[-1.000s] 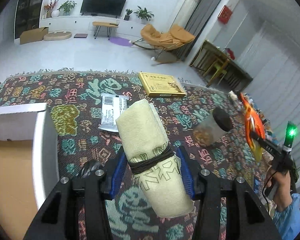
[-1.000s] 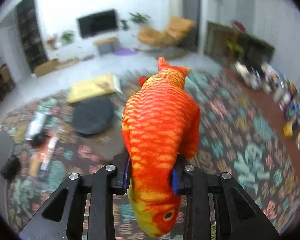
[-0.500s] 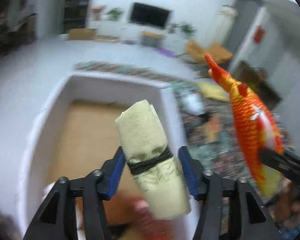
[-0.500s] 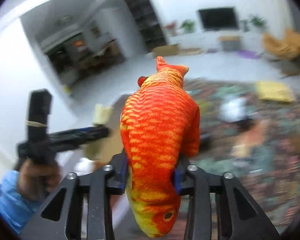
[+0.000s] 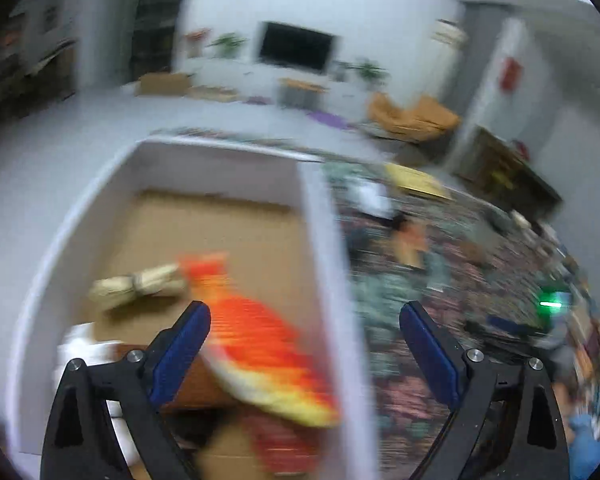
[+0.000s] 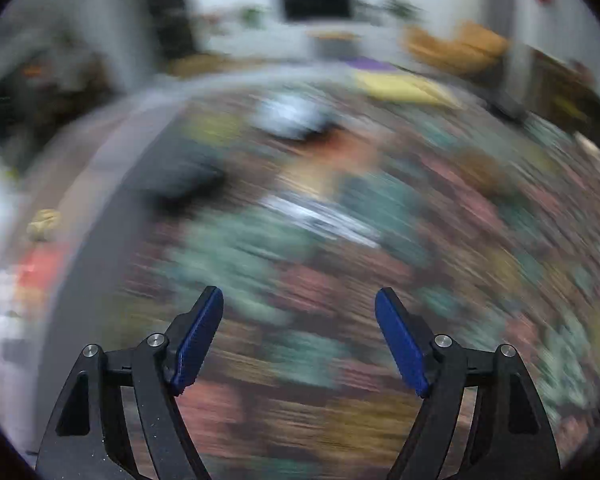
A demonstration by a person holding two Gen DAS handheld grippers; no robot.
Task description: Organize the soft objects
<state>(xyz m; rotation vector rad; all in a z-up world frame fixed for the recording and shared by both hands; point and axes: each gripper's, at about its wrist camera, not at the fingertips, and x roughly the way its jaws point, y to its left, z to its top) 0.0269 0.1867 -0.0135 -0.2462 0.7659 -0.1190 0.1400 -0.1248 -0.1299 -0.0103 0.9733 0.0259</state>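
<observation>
Left gripper (image 5: 305, 344): jaws apart, holding nothing. Right gripper (image 6: 299, 336): jaws apart, holding nothing, over the blurred rug (image 6: 340, 240). Fish (image 5: 260, 344) and cloth roll (image 5: 140, 285) lie touching inside the box (image 5: 320, 240).

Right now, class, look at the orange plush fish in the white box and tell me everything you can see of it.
The orange plush fish is a soft stuffed toy with ribbed orange-red scales, a pale yellow belly edge and a forked tail pointing away from the camera. It lies tilted inside the white box with a brown cardboard floor, beside its right wall. Its tail reaches the tied beige cloth roll; contact is unclear through blur. The left gripper is open above it, not holding it.
</observation>
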